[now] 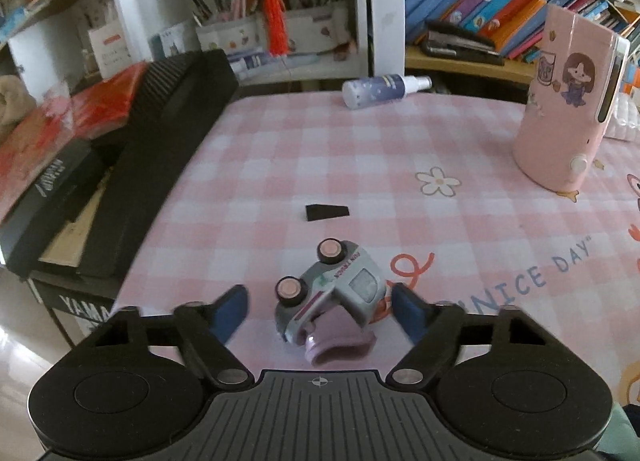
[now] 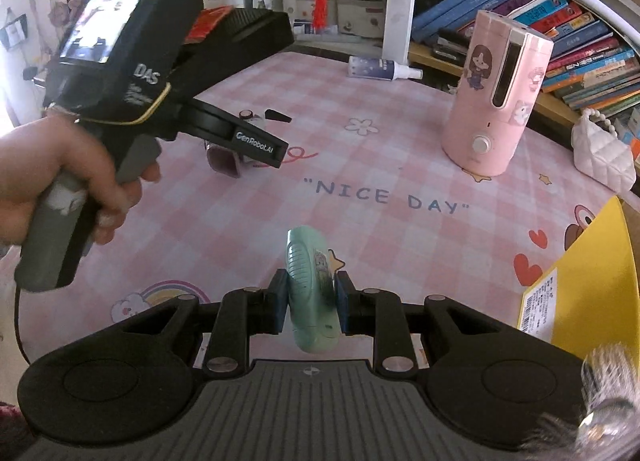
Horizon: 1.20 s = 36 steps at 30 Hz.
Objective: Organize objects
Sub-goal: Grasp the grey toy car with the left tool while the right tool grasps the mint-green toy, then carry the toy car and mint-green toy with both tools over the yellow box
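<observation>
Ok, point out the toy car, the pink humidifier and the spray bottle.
toy car [image 1: 352, 285]: left wrist view, on its grey side panel.
pink humidifier [image 2: 492, 109]: right wrist view, on its pink body.
spray bottle [image 1: 380, 89]: left wrist view, on its blue barrel.

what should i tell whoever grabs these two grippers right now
Left gripper: jaws apart around the toy car, which lies on its side on the pink checked table cover; pads not clearly pressing on it, so not gripped yet.
Right gripper: shut on the mint green device, held above the cover.
Still out on the cover: spray bottle lying on its side at the far edge, pink humidifier upright, small black piece beyond the car, white quilted bag at the right edge.
Done: green device picked up.
Left: grip the car, then put both away.
</observation>
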### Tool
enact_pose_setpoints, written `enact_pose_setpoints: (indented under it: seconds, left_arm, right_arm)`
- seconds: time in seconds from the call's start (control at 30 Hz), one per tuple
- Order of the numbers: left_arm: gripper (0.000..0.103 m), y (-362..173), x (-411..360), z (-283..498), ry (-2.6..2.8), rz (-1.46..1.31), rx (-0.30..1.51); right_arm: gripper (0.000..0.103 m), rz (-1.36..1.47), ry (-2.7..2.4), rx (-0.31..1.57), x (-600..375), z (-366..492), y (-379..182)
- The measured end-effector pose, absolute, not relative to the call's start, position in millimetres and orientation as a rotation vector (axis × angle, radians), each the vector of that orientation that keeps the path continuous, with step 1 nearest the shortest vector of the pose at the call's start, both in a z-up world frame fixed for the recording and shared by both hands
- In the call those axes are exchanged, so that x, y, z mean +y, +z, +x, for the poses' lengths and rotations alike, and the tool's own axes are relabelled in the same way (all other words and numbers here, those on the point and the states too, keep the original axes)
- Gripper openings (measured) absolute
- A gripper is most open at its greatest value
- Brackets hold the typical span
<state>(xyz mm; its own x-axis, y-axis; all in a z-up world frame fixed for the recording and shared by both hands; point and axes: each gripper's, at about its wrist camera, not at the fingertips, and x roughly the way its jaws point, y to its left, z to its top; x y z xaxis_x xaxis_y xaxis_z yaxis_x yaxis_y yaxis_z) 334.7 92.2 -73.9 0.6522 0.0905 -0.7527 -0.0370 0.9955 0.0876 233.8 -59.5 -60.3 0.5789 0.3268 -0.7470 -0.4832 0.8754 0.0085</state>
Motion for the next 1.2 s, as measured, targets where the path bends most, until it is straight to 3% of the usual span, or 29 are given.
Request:
enact_pose_setpoints:
  seconds: [0.03, 0.07, 1.2]
  left_arm:
    - [0.057, -75, 93, 336, 0.06, 0.059, 0.863]
    - [0.054, -75, 93, 337, 0.047, 0.051, 0.867]
    - [0.054, 0, 117, 156, -0.073, -0.203, 0.751]
  right_arm:
    - [0.023, -0.203, 0.474, 0.83, -61, 234, -61]
    - [0.023, -0.201, 0.469, 0.834, -62, 234, -61]
    - [0.023, -0.087, 0.358, 0.767, -75, 179, -28]
